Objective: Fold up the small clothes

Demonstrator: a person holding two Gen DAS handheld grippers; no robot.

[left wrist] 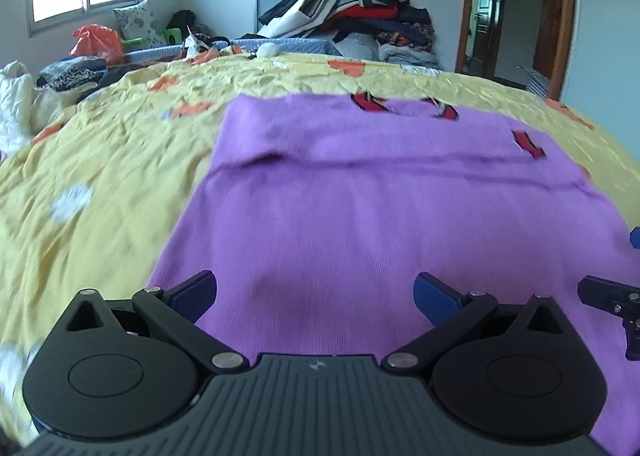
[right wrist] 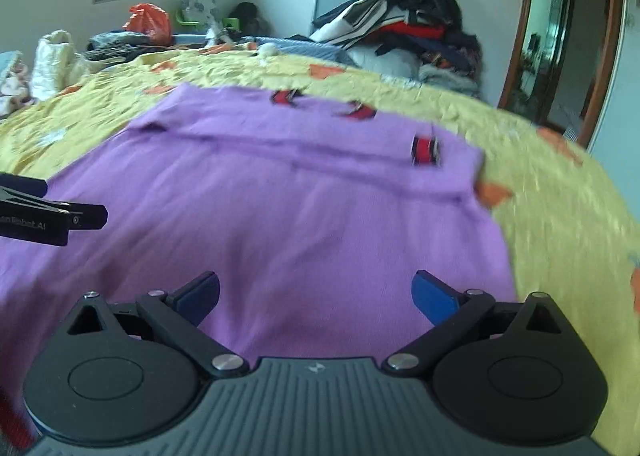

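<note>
A purple knit garment (left wrist: 360,208) with red and black trim lies flat on the yellow bedspread (left wrist: 100,160), with a fold line running across its far part. My left gripper (left wrist: 316,294) hovers open over the garment's near edge, nothing between its blue pads. In the right wrist view the same purple garment (right wrist: 280,208) fills the middle, and my right gripper (right wrist: 316,294) stands wide open above its near right part, holding nothing. Each gripper shows at the edge of the other's view: the right one (left wrist: 612,308) and the left one (right wrist: 52,216).
A tall heap of clothes (left wrist: 360,8) sits at the bed's far end, before a grey board. An orange bag (left wrist: 98,40), a pillow and bundles lie at the far left. A wooden doorway (left wrist: 516,8) opens at the right. The yellow bedspread (right wrist: 560,196) surrounds the garment.
</note>
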